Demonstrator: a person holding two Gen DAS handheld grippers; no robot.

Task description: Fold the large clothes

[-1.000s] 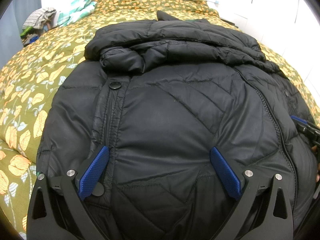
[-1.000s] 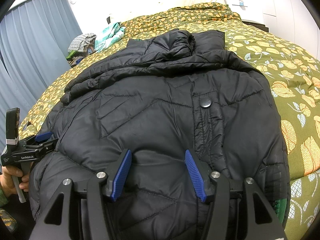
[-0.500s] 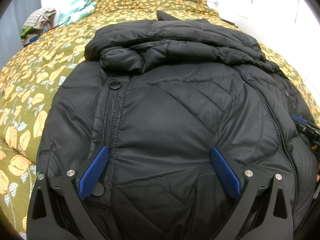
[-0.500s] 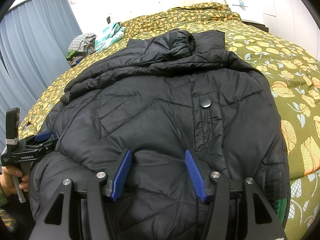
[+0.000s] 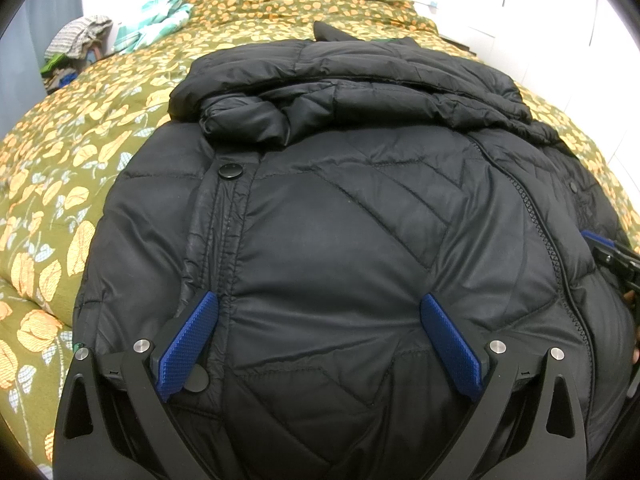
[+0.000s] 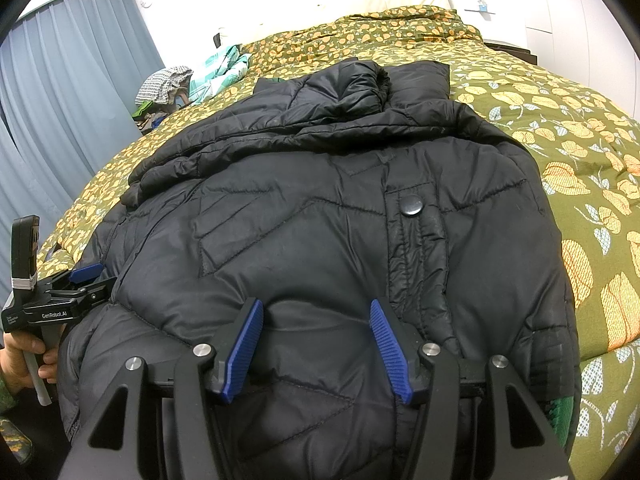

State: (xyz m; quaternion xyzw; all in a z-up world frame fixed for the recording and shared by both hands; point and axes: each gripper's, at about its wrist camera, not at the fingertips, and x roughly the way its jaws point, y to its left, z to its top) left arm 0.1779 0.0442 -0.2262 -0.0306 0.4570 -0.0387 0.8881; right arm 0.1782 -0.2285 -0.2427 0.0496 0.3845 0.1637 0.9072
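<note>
Left gripper spread wide over black jacket on bed, gripping nothing. Right gripper half-spread above jacket hem, also empty.

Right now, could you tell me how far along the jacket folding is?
Done: the black puffer jacket lies on the floral bedspread, sleeves folded across its top. In hand: the left gripper and right gripper sit open at the near hem. Left: folding the body over.
</note>
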